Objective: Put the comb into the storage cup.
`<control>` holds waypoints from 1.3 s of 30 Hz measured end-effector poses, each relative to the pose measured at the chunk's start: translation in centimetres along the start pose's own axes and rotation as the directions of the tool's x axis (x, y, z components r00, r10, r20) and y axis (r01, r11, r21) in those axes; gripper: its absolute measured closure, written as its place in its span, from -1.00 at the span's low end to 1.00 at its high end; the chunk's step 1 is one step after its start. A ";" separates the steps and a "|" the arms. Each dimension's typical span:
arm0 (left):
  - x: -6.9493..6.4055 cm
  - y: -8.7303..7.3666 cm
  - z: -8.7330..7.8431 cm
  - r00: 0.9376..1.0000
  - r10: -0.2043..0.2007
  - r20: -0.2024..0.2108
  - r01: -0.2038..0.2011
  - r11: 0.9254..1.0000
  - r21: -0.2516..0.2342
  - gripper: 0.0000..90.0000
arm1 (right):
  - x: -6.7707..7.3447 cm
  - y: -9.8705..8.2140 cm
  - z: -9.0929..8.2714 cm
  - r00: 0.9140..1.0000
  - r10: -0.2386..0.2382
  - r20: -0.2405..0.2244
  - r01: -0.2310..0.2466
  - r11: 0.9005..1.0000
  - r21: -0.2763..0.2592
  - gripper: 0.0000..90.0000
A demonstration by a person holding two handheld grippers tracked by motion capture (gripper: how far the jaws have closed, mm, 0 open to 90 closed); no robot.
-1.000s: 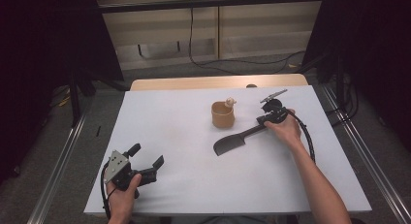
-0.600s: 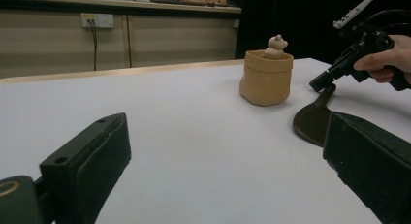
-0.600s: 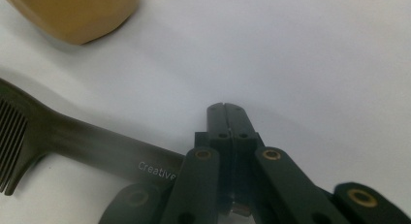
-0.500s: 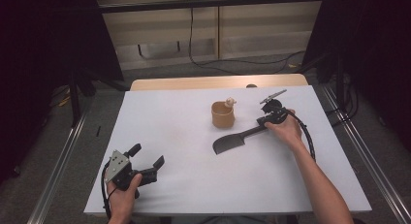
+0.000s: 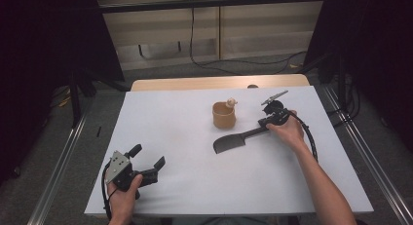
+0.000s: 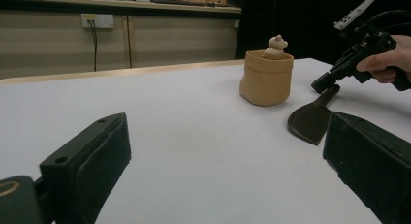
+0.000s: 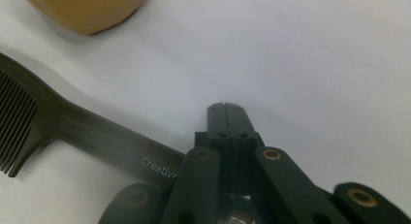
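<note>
Dim room, dark curtains at both sides, a pale panelled wall with a trailing cable behind. The bench carried a white sheet, mostly bare.

Things in play: a dark comb lay flat right of centre, teeth end toward the middle, handle running up and right. Just beyond it, apart from it, stood a small tan pot with a little figure on its rim.

Right tool: the right gripper view showed the jaws drawn together with the comb handle passing under the linkage beside them. I read the tool as closed. Whether the pads actually pinched the handle I could not tell; the contact point was hidden behind the linkage. In the left gripper view the tool's nose sat at the very end of the handle.

Left tool: rested near the front left corner, well apart from everything, jaws spread wide with nothing between them.

Judgement: step in hand was securing the comb by its handle; the comb was not yet off the sheet. Next move calls for confirming the grip, then a level lift so the toothed end does not droop or swing into the pot nearby. If the aim is the pot, the comb must be tipped upright first.
</note>
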State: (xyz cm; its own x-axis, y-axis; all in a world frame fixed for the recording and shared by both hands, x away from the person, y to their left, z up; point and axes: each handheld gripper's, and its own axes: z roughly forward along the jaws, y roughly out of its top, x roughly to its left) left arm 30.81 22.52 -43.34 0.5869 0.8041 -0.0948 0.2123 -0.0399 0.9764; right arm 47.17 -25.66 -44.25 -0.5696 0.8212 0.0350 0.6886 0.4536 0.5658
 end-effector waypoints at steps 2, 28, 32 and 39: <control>0.0 0.0 0.0 1.000 0.000 0.001 0.000 1.000 0.000 -0.93 | 0.1 0.0 0.0 1.000 -0.003 0.000 0.003 1.000 0.002 1.00; 0.0 0.0 0.0 1.000 -0.004 -0.001 0.004 1.000 -0.004 -0.93 | 0.6 -0.4 -0.7 0.999 -0.029 -0.015 0.029 1.000 -0.006 1.00; 0.0 0.0 0.0 1.000 -0.003 -0.002 0.003 1.000 -0.002 -0.93 | 0.7 -0.5 -0.9 0.999 -0.042 -0.016 0.042 0.999 -0.010 1.00; 0.1 0.0 -0.1 1.000 0.001 -0.004 -0.001 1.000 0.001 -0.93 | 1.0 -0.5 -0.8 0.998 -0.064 -0.011 0.064 0.998 0.004 1.00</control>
State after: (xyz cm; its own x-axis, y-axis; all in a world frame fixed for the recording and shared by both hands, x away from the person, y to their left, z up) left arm 30.83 22.64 -43.32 0.5838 0.8066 -0.0929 0.2121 -0.0411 0.9764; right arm 45.89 -25.29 -43.86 -0.6172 0.7868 0.0081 0.6527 0.5062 0.5637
